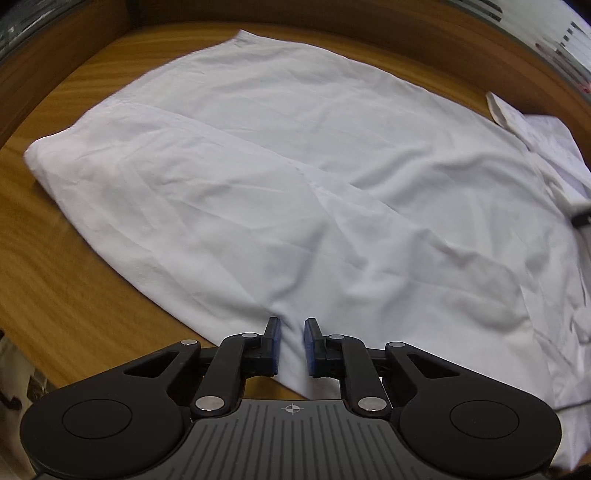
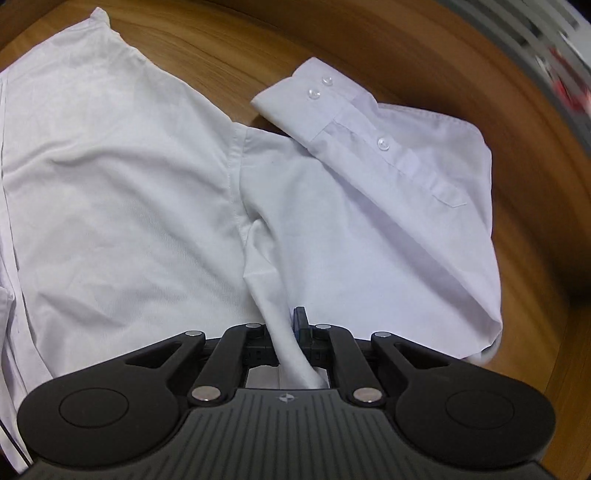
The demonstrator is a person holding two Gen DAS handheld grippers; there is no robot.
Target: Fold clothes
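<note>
In the right wrist view, nearest the lens, the right gripper (image 2: 291, 334) is clenched on a raised ridge of the white shirt (image 2: 122, 192); the cloth runs up between its fingers (image 2: 301, 325) and out toward 12 o'clock. In the left wrist view the left gripper (image 1: 292, 338) stands with a narrow gap between its blue-padded fingers (image 1: 274, 341). The shirt's near hem lies in that gap, but the pads do not visibly press on it, so I read it as released.

The shirt lies spread on the wooden table (image 1: 74, 266), filling most of both views. In the right wrist view a sleeve is folded back, its buttoned cuff (image 2: 295, 107) resting at about 1 o'clock and overlapping the body panel.

Risks, as I judge them: the right grip holds only a thin pinch of fabric, so a quick pull could slip it free or drag the whole shirt instead of folding it. If the left fingers close short, they may catch one layer and leave the hem twisted. Lifting the ridge could also tip the folded cuff off its place.

In the left wrist view, bare table shows at 8 to 10 o'clock. The raised wooden edge (image 1: 332, 14) curves behind the shirt at 12 o'clock, close to the far hem, so there is little spare room there. At 3 o'clock the right view shows open wood.
</note>
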